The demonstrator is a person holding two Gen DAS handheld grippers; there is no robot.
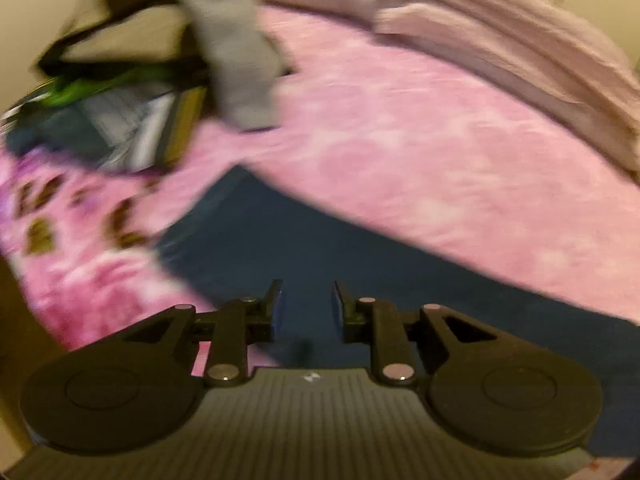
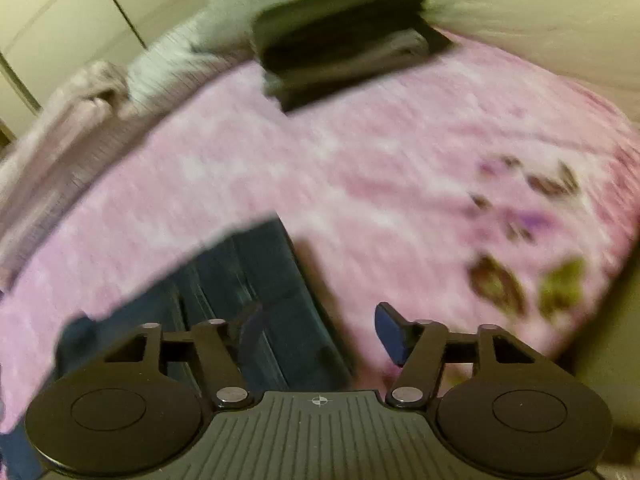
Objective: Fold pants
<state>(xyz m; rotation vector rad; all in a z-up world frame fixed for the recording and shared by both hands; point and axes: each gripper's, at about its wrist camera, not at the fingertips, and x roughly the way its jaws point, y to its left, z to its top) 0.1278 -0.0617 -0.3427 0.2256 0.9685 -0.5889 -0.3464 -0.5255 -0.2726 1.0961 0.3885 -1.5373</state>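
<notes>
Pants spread flat on the bed, both tools above them.

Dark blue pants (image 1: 304,248) lie on the pink bedspread (image 1: 420,168) near the bed's front edge, laid out so a fold can start. Left hand-held gripper (image 1: 307,304) hovers over the cloth with jaws partly apart and nothing between them, likely lining up a pinch. Toward the bed's far left corner sits a loose heap of clothes (image 1: 132,120). Right hand-held gripper (image 2: 316,328) is spread wide and empty, straddling the pants' side edge (image 2: 256,280), probably ready to take that edge. A folded stack (image 2: 344,40) waits at the far edge, well apart.
</notes>
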